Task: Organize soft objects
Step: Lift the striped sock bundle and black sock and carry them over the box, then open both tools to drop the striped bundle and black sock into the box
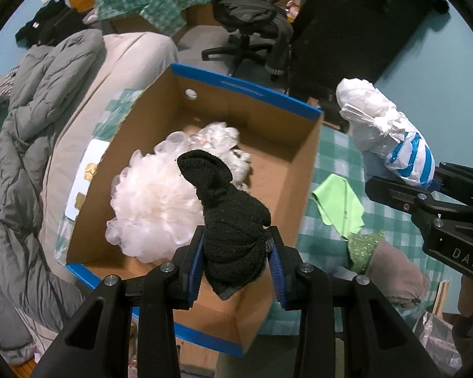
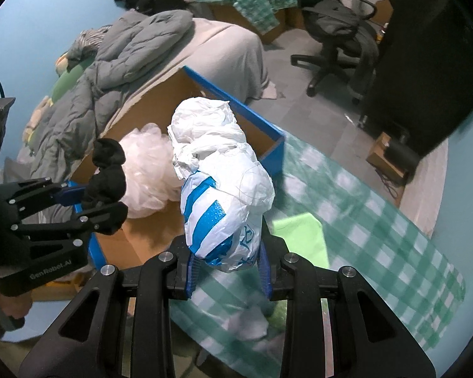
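The left tool (image 1: 236, 261) squeezes a soft black sock (image 1: 227, 220) over the cardboard box (image 1: 302, 170). The right tool (image 2: 227, 267) grips a light, crinkly plastic bag (image 2: 220, 189) by its bottom end, beside the box. Both squash easily, so hold their thick middles
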Demonstrator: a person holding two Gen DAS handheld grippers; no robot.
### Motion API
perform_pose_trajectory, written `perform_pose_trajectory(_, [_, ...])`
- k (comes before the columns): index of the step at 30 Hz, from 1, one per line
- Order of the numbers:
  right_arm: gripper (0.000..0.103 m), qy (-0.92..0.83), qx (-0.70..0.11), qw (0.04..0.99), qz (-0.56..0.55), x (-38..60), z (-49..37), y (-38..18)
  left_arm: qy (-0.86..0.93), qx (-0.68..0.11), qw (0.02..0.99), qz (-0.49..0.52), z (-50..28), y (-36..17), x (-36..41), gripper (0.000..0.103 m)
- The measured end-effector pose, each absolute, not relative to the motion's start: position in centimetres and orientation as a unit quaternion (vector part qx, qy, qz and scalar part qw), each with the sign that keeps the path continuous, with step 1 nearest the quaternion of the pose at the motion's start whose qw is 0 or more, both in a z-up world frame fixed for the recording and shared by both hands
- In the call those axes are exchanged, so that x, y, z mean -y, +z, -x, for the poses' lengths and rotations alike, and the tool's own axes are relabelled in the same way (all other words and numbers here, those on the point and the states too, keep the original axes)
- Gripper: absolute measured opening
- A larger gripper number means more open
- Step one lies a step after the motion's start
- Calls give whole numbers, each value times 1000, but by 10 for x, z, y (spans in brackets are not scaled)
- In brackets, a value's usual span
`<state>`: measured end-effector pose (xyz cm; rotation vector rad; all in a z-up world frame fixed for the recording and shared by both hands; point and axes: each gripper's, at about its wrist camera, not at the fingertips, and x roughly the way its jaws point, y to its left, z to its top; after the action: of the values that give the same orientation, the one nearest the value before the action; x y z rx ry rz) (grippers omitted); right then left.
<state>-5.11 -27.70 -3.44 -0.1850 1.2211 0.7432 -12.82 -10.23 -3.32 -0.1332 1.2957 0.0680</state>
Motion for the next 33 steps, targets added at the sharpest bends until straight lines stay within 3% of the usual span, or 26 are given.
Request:
perform_pose_trajectory(17, [30,349,-597,718,81,219,33,-65,32,-633,770,71,112,-68,84,41])
perform_pose_trajectory(23, [38,349,-591,722,87,213,35,-62,43,-632,770,75,113,-66,79,61])
perform_pose_trajectory(25, [52,347,-589,724,90,210,36,-60,48,-631,770,77,115,-65,77,63])
perform_pose_trajectory(33, [63,335,-578,738,94,218,40,-49,50,-626,775,73,121,-56,81,69])
